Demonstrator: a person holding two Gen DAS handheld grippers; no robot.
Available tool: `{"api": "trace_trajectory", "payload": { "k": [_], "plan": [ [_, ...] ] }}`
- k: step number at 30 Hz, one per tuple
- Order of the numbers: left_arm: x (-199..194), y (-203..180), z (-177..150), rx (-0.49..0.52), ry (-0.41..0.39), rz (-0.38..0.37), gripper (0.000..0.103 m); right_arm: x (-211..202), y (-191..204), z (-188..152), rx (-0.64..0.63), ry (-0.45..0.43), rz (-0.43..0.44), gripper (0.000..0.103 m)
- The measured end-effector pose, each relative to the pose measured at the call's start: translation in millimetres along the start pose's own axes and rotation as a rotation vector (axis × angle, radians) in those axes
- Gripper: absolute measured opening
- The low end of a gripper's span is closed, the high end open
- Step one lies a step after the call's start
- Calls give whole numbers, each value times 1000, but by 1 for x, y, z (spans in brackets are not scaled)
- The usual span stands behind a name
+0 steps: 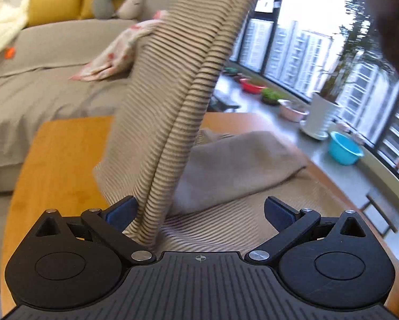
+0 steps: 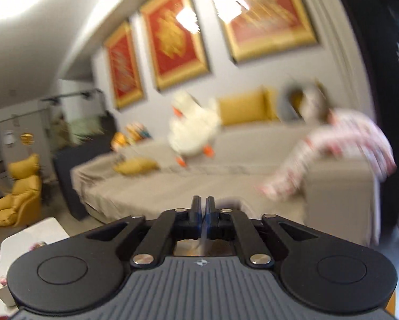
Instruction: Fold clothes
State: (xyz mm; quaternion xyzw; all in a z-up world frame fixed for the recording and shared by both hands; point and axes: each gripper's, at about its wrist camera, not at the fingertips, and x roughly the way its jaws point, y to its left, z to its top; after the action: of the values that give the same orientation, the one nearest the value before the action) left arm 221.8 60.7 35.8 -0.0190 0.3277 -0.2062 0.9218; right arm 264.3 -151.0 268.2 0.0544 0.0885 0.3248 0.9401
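At the bottom of the left wrist view, left gripper spreading its jaws wide, gripping nothing, blue-padded fingers just beside a hanging band of striped garment. Rising taut and blurred from the near edge up past the frame's top, beige with thin dark stripes, folded lengthwise into a thick ridged edge. Pooling below over the wooden table, the rest bunching in soft beige folds. Beyond, grey sofa carrying a floral cloth. In the right wrist view, right gripper pressing fingers nearly together, a thin sliver of something pale showing between them, too blurred for identifying.
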Motion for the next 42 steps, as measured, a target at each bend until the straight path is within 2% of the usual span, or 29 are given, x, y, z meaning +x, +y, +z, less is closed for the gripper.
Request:
{"api": "trace_trajectory", "payload": {
  "k": [3,5,9,11,13,14,15,17,19,21,23,25,27,30,34,37,38,40,42],
  "plan": [
    [-1,11,-4,-38,7,32,103,-8,7,14,-37,-38,-3,0],
    [-2,15,-5,-55,0,25,103,-11,3,14,-41,-37,-24,0],
    [-2,17,0,-68,-38,-7,103,-14,-34,-15,7,49,-114,0],
    [6,16,11,-40,-65,23,103,-16,-57,-42,59,115,-160,1],
    [13,16,19,-31,-63,70,103,-20,-78,-72,132,184,-204,6],
    [17,17,23,-26,-62,94,103,-24,-88,-88,178,217,-222,22],
    [20,17,27,-22,-61,117,103,-30,-95,-106,230,237,-228,48],
    [27,18,36,-12,-60,164,103,-41,-106,-143,335,263,-216,75],
    [35,20,45,-3,-54,211,103,-48,-111,-177,447,269,-171,85],
    [46,25,57,9,-27,257,103,-52,-114,-207,563,261,-117,103],
    [62,31,75,29,6,297,101,-51,-113,-231,648,247,-67,103],
    [82,38,91,53,49,305,93,-47,-110,-246,678,253,-40,103],
    [105,44,102,69,107,314,74,-42,-104,-253,659,271,-37,103],
    [136,52,110,74,173,316,78,-39,-95,-256,602,294,-46,103],
    [173,52,110,99,243,342,78,-35,-93,-255,589,293,-44,103],
    [183,52,110,105,251,373,80,-37,-98,-256,604,284,-32,103],
    [184,52,110,106,250,378,78,-37,-98,-257,604,284,-32,103],
    [184,53,111,110,248,379,66,-37,-98,-256,602,284,-32,103],
    [181,53,110,122,246,381,42,-38,-98,-257,605,284,-30,103]
  ]
}}
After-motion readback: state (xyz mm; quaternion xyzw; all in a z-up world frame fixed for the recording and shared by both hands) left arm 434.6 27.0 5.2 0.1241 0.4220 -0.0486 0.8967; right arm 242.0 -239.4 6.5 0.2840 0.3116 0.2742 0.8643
